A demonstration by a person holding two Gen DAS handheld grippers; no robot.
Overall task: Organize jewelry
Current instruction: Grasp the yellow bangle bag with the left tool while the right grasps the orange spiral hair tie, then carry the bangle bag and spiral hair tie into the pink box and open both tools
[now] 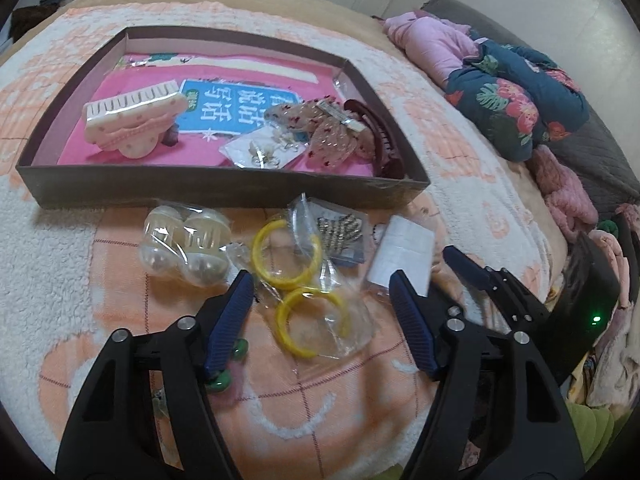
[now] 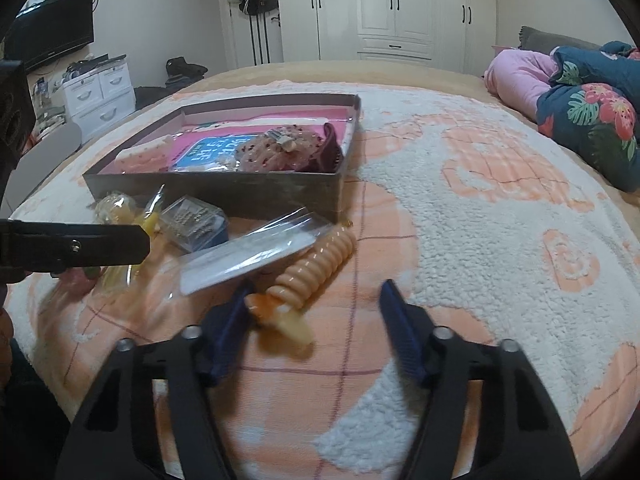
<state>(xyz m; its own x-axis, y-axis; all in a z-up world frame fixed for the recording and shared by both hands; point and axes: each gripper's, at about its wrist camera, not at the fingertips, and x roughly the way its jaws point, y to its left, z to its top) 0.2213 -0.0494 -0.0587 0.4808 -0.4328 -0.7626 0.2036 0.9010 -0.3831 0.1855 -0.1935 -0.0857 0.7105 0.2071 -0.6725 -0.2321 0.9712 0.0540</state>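
A shallow brown box (image 1: pixel 224 190) lies on the bed with a cream hair claw (image 1: pixel 132 124), a speckled clip (image 1: pixel 320 128), a dark red clip (image 1: pixel 384 140) and an earring card (image 1: pixel 264 152) inside. In front of it lie a bagged pair of yellow hoops (image 1: pixel 300 280), pearly clips in a bag (image 1: pixel 188 246), a striped clip (image 1: pixel 340 232) and a white card in a bag (image 1: pixel 404 256). My left gripper (image 1: pixel 320 292) is open just above the hoops. My right gripper (image 2: pixel 316 296) is open around a peach spiral hair clip (image 2: pixel 312 268) on the blanket.
The box also shows in the right wrist view (image 2: pixel 224 188). The peach-and-white blanket (image 2: pixel 480 216) covers the bed. Folded floral and pink bedding (image 1: pixel 500 96) lies at the right. The right gripper shows in the left wrist view (image 1: pixel 500 284). Green beads (image 1: pixel 224 376) lie under my left finger.
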